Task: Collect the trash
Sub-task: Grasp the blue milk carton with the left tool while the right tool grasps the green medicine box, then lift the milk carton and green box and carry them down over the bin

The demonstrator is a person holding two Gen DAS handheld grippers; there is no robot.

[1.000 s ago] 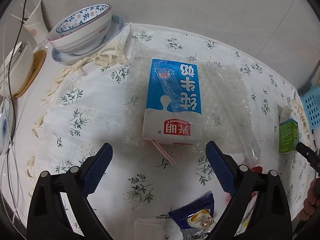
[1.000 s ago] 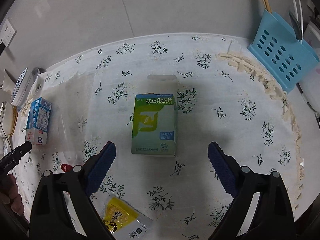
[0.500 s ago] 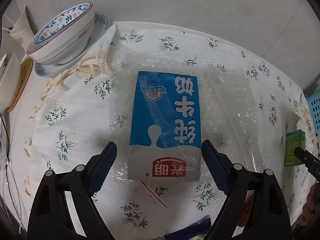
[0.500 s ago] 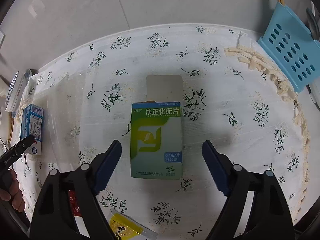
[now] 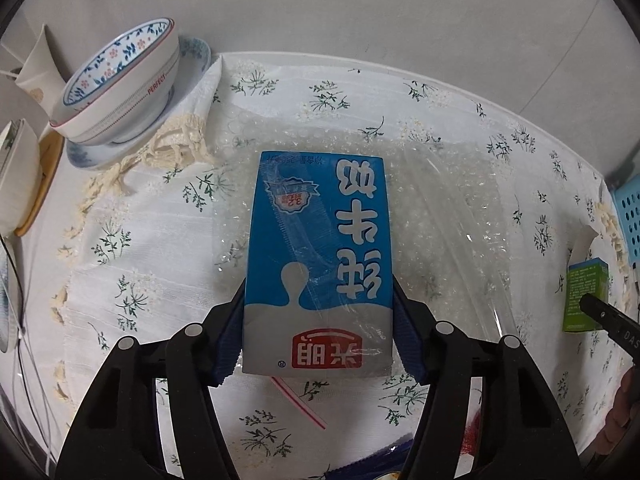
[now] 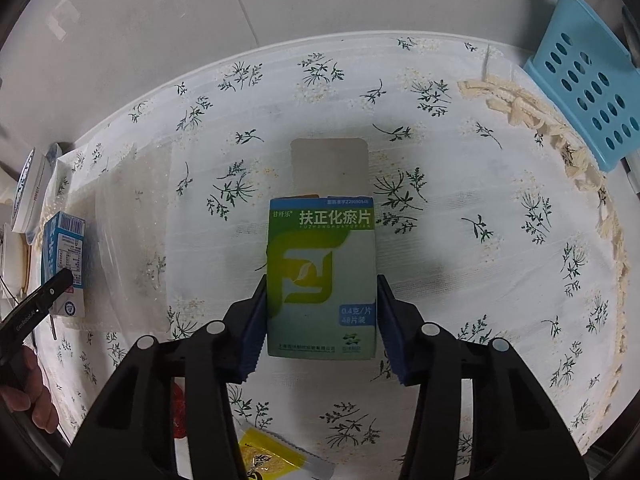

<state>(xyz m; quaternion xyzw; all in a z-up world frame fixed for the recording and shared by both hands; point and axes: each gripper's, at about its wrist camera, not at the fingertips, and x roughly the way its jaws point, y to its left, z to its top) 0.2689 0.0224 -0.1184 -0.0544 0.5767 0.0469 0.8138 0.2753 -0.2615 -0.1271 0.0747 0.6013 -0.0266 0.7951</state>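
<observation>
A blue and white milk carton (image 5: 320, 256) lies flat on a sheet of clear bubble wrap (image 5: 448, 216) on the flowered tablecloth. My left gripper (image 5: 318, 332) is shut on the carton's near end, a blue pad on each side. A green and white medicine box (image 6: 322, 280) lies on the cloth with its far flap open. My right gripper (image 6: 322, 324) is shut on its near end. The milk carton also shows at the left of the right wrist view (image 6: 64, 264), and the box at the right of the left wrist view (image 5: 586, 296).
Stacked flowered bowls (image 5: 120, 84) on a plate stand at the far left. A blue perforated basket (image 6: 588, 84) stands at the far right. A yellow snack packet (image 6: 272, 456), a red scrap (image 6: 178, 412) and a pink straw (image 5: 300, 404) lie near the front edge.
Both grippers moved forward and closed: the left onto the milk carton, the right onto the medicine box. Both were open a second ago.
</observation>
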